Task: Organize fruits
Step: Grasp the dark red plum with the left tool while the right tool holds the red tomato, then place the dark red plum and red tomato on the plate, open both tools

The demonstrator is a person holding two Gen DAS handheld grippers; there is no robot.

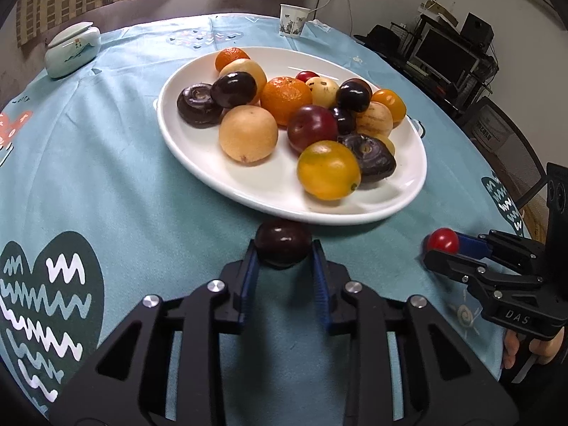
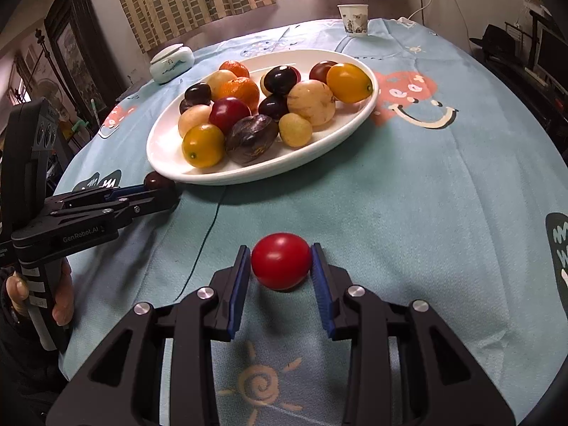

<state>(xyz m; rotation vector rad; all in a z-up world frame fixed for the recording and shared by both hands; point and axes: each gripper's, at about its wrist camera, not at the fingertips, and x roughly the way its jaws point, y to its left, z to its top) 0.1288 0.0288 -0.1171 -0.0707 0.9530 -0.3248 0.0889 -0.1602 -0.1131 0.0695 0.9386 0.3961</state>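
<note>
Dark fruit (image 1: 283, 245): round, glossy, near-black, likely a plum; sits on the cloth just before the plate's near rim.
Left gripper (image 1: 283, 254): narrowed to the fruit's width, ribbed blue pads pressing the dark fruit's two sides.
Red fruit (image 2: 281, 261): smooth, shiny, oval; nearer the camera than the plate, well apart from it.
Right gripper (image 2: 280, 266): jaws nearly closed, pads clamping the red fruit.
Plate (image 1: 198, 163): white, glazed, oval; heaped with orange, yellow, tan and dark round fruits.
Tablecloth (image 1: 124, 184): soft teal fabric under the plate, printed with hearts.
Paper cup (image 1: 293, 20): beyond the plate's far rim.
</note>
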